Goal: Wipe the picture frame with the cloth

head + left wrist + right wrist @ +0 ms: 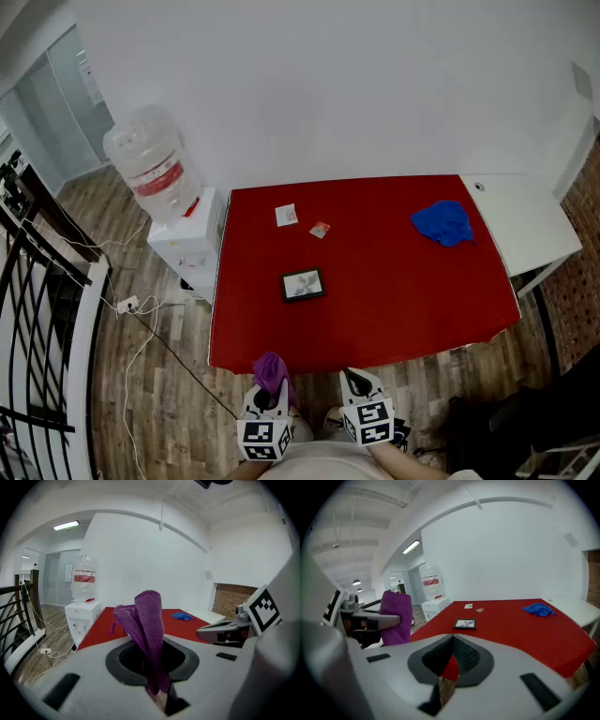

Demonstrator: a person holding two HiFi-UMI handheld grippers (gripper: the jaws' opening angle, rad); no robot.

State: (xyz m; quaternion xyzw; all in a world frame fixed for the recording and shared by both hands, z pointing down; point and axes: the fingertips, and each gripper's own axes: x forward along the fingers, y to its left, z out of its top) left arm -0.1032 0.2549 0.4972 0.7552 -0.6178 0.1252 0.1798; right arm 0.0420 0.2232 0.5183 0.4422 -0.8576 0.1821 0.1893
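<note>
Left gripper point(152, 667) pinches one purple cloth point(149, 620), right gripper point(451, 656) closed; table point(394, 300) holds one picture frame point(303, 284), two cards point(287, 215), one blue cloth point(443, 222).

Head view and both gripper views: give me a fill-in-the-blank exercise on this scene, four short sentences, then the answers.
1. The left gripper is shut on a ____ cloth.
2. The frame lies flat on the ____ table.
3. The other cloth, near the table's far right corner, is ____.
4. The right gripper holds ____.

Missing words: purple; red; blue; nothing.
</note>
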